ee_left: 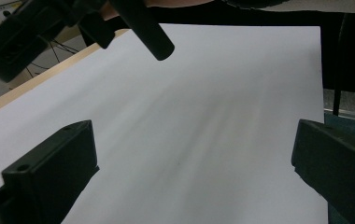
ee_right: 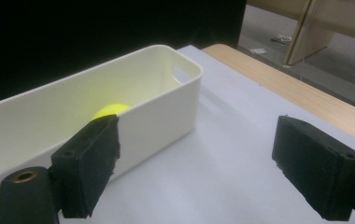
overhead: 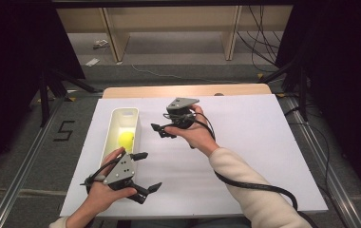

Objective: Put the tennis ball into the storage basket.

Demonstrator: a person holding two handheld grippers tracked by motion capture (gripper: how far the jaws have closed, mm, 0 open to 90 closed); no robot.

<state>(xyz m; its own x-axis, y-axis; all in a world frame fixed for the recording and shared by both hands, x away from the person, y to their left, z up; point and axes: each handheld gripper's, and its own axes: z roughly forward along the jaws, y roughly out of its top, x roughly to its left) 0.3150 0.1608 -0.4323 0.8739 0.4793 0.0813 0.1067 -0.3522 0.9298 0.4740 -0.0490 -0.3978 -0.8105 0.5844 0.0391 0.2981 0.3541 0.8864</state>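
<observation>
A long white bin (overhead: 116, 124) lies on the left part of the white board, with a yellow ball (overhead: 126, 138) inside it. In the right gripper view the bin (ee_right: 161, 88) stands just left of the jaws and the ball (ee_right: 111, 109) peeks over its rim. My right gripper (overhead: 163, 131) hovers right of the bin, pointing at it; its jaws (ee_right: 199, 163) stand wide apart with nothing between them. My left gripper (overhead: 148, 172) is near the front edge below the bin, open and empty (ee_left: 194, 172), facing across the bare board.
The white board (overhead: 245, 142) covers the wooden table (overhead: 188, 90). Black cables trail from both grippers over the right forearm. Wooden shelving legs (overhead: 114, 38) and loose cables stand on the floor behind. The right hand's gripper (ee_left: 73, 28) shows at the top of the left gripper view.
</observation>
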